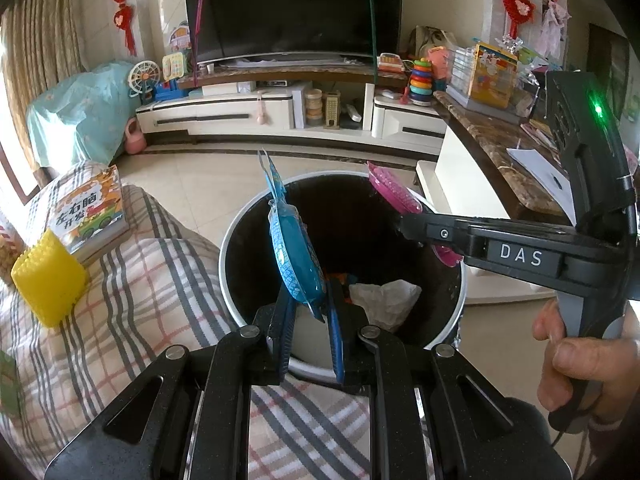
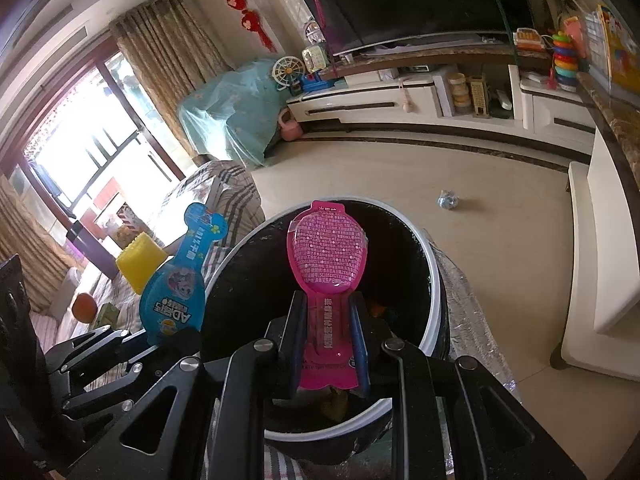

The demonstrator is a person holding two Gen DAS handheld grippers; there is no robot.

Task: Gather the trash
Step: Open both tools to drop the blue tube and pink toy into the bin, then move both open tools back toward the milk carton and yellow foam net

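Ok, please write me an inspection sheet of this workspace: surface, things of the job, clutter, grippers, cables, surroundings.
Surface: beige tiled floor; plaid sofa cover beside the bin.
Job's things: trash bin, open, with white crumpled trash inside; blue packet and pink packet, both held over the bin.
Clutter: small crumpled wrapper on the floor; yellow block and book on the sofa.
Grippers: left gripper shut on the blue packet; right gripper shut on the pink packet.
Cables: thin dark cable below the person's hand.
Surroundings: television on a stand, toys, curtains.
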